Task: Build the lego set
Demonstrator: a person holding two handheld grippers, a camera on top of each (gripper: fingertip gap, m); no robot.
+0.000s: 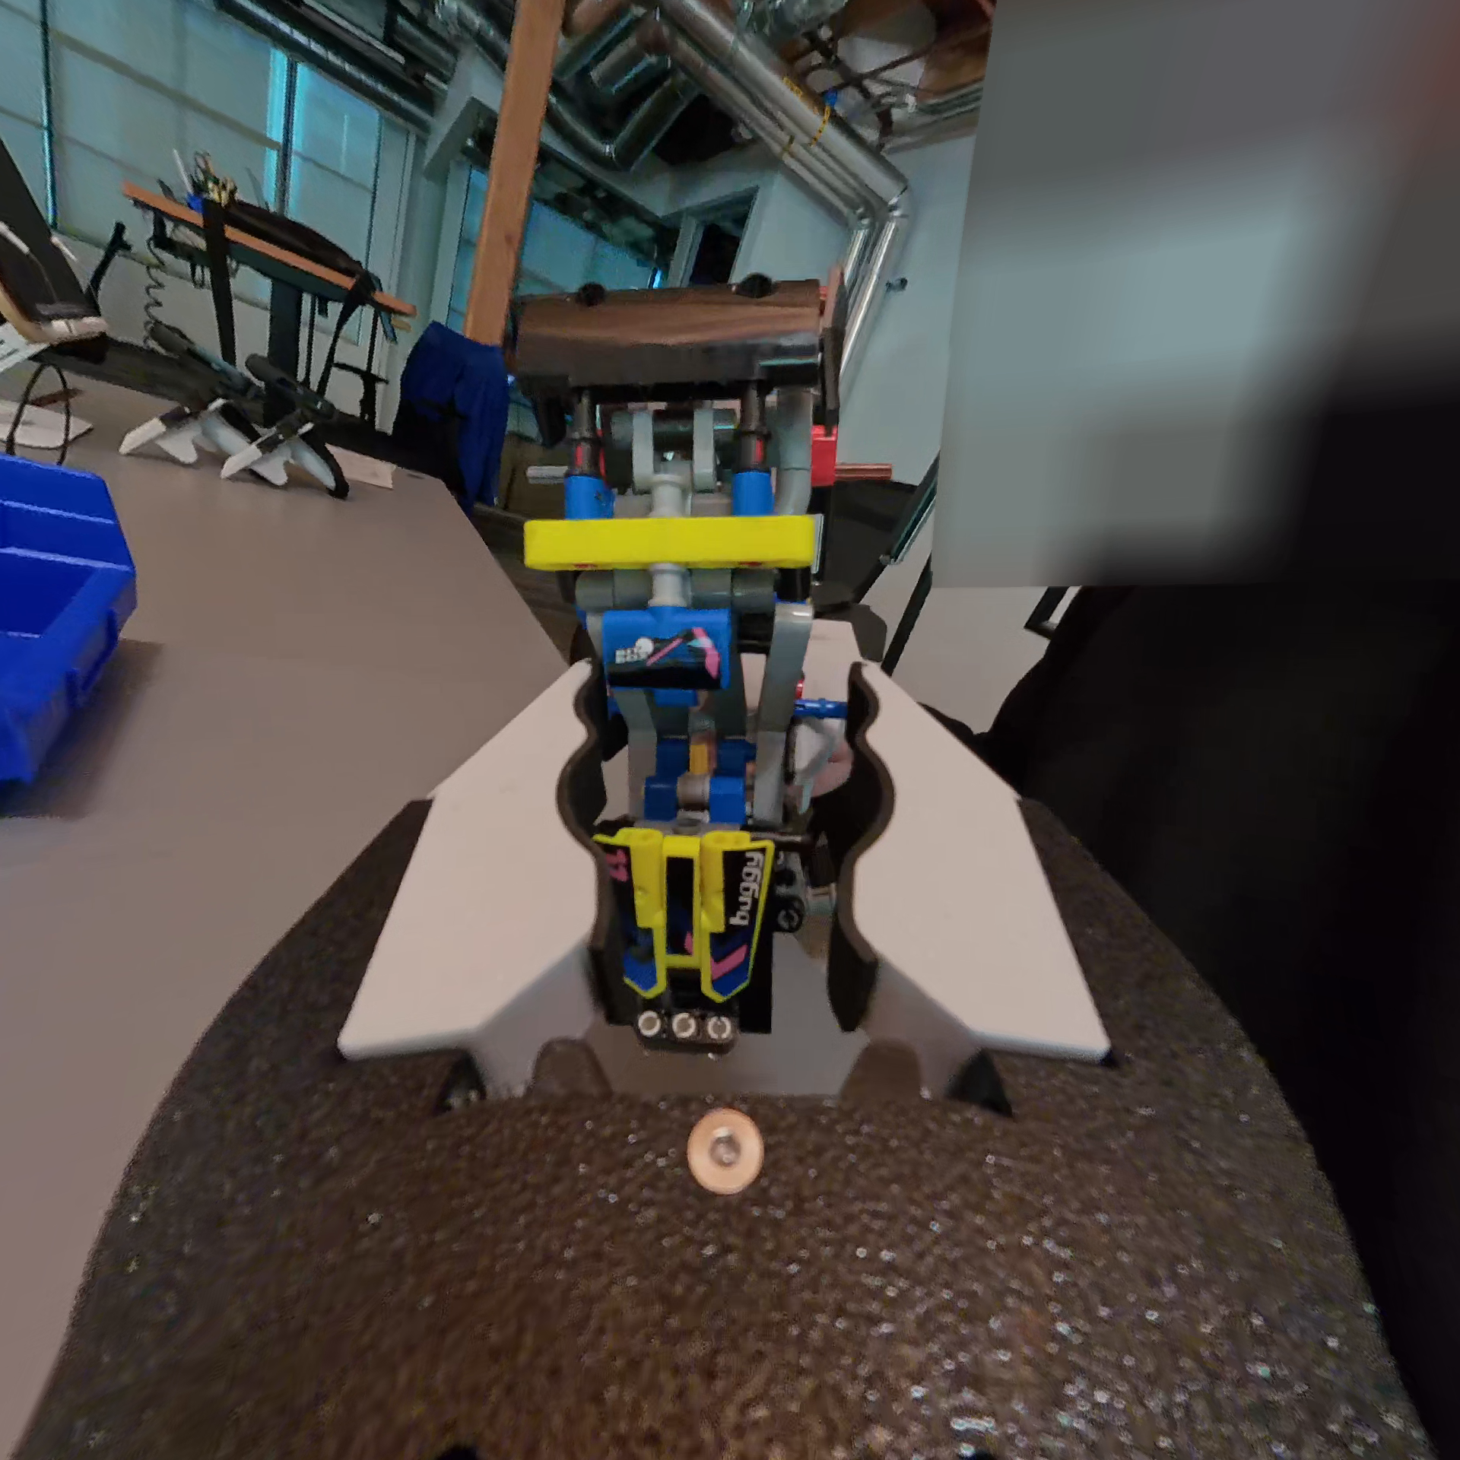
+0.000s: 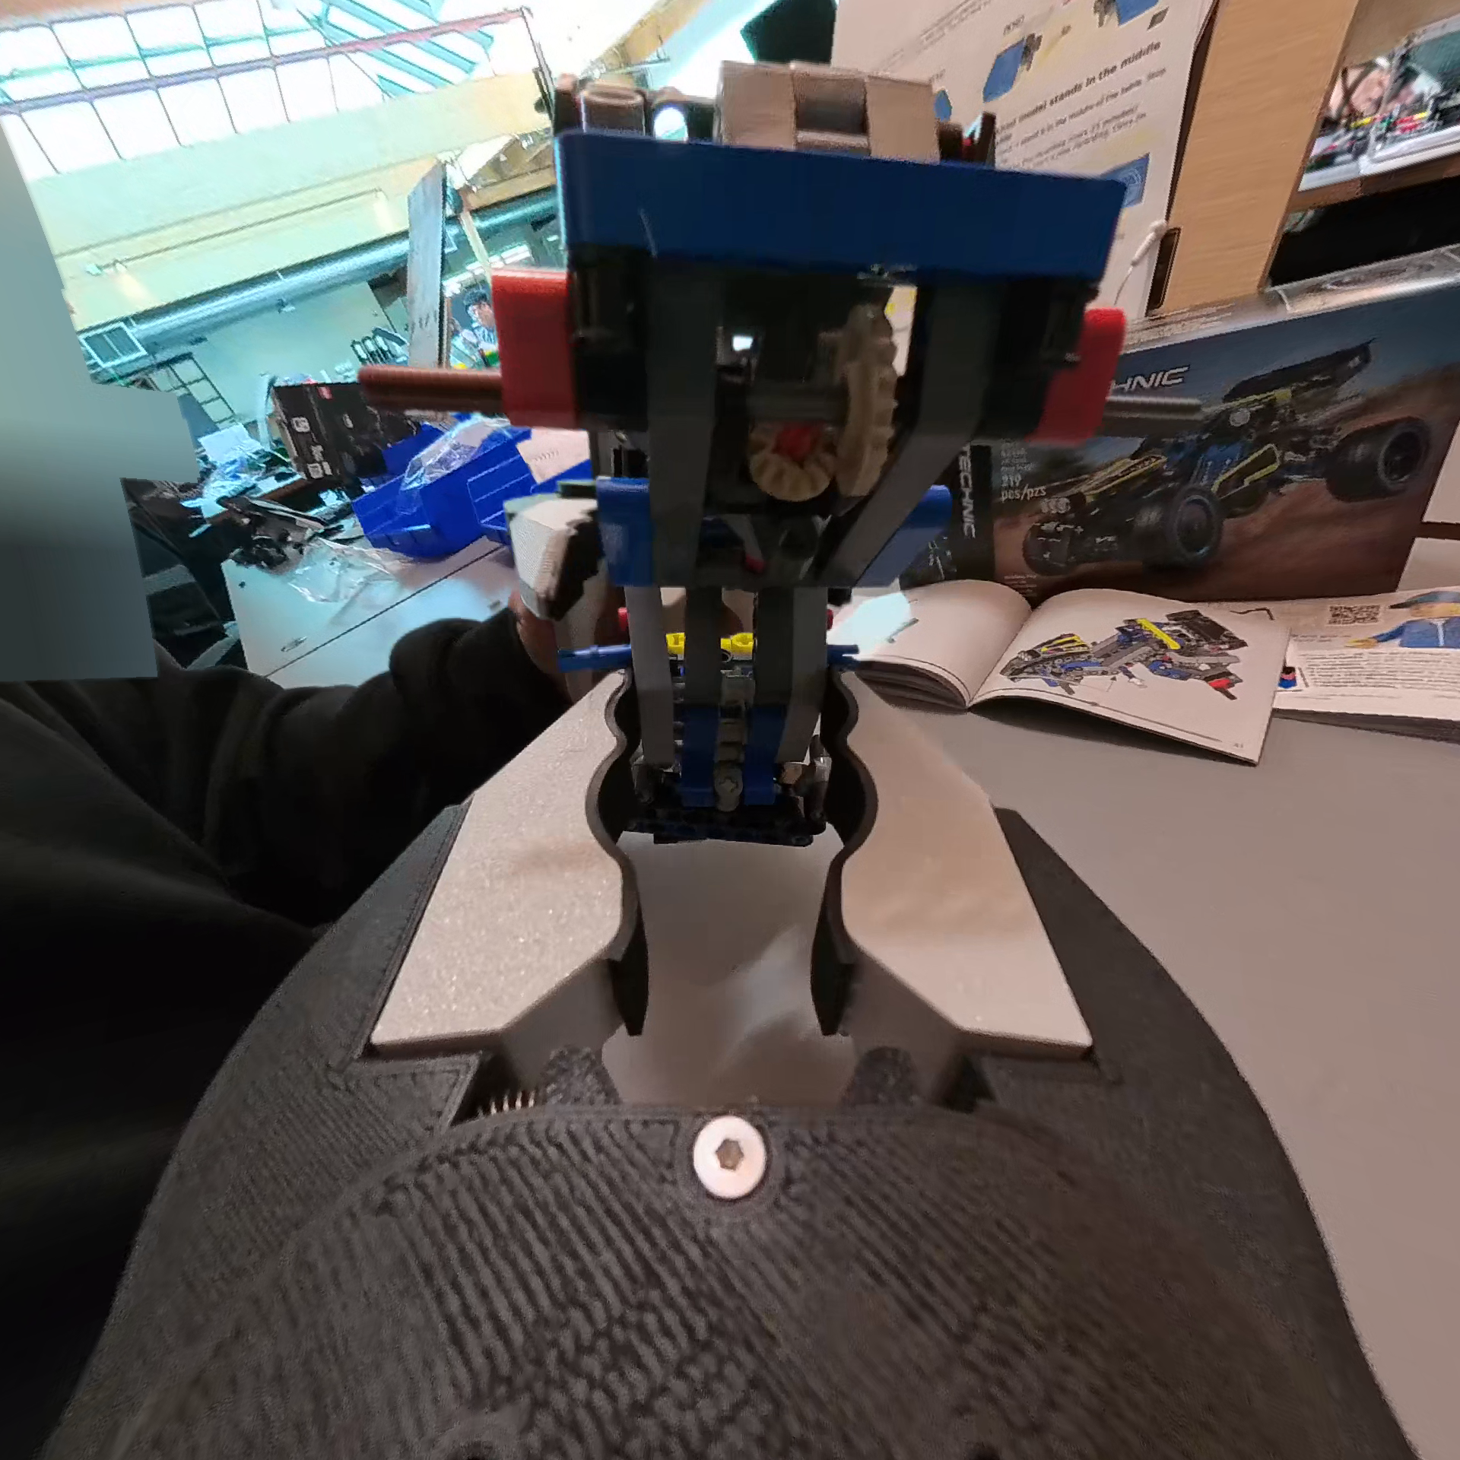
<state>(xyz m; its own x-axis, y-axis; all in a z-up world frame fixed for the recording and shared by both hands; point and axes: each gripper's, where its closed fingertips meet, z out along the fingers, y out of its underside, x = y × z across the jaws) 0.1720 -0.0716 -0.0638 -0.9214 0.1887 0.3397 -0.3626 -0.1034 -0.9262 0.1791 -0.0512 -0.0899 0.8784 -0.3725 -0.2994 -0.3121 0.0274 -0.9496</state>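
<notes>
The left gripper [image 1: 720, 711] has a brick-built buggy [image 1: 679, 648] standing between its fingers; its left pad lies against the model, while a gap shows at the right pad, so the jaws look parted, not clamped. The right gripper [image 2: 731, 711] is clamped on the same buggy [image 2: 735, 743] from beneath, both pads pressing its blue and grey frame. Beyond lie a grey table [image 2: 1185, 869], an open booklet [image 2: 1106, 671], a box [image 2: 1264, 458] and a blue bin [image 1: 47, 600].
</notes>
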